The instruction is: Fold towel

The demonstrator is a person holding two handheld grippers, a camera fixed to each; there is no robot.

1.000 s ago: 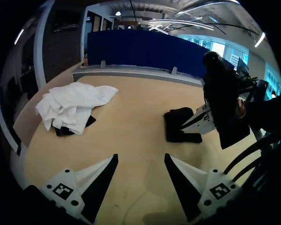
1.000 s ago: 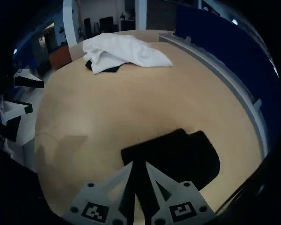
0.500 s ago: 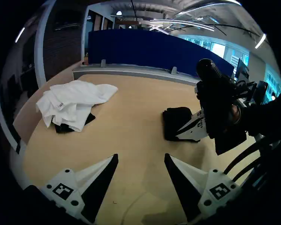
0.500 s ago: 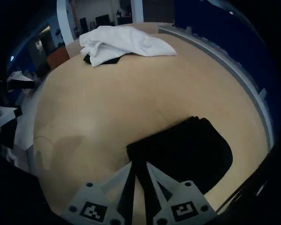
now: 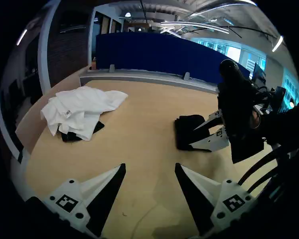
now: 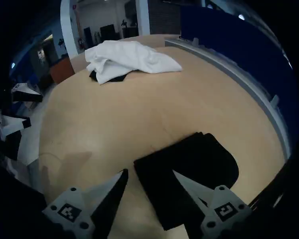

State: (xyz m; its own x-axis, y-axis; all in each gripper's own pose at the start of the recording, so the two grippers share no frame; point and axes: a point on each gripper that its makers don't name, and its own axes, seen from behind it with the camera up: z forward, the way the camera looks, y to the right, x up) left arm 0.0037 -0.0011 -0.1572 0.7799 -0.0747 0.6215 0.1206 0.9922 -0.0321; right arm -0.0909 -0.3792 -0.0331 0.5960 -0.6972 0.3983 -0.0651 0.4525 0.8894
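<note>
Both pairs of jaws gape empty, black towel (image 6: 197,159) just ahead of the right gripper (image 6: 149,171), left gripper (image 5: 149,164) well apart.

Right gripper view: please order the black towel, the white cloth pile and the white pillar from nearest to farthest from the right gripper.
1. Black towel, just ahead of the right gripper, reaching between its fingers.
2. White cloth pile, at the far end of the table.
3. White pillar, beyond the table, upper left.

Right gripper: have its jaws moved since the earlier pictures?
Yes. The right gripper has opened: its jaws spread apart to either side of the black towel lying on the table.
</note>
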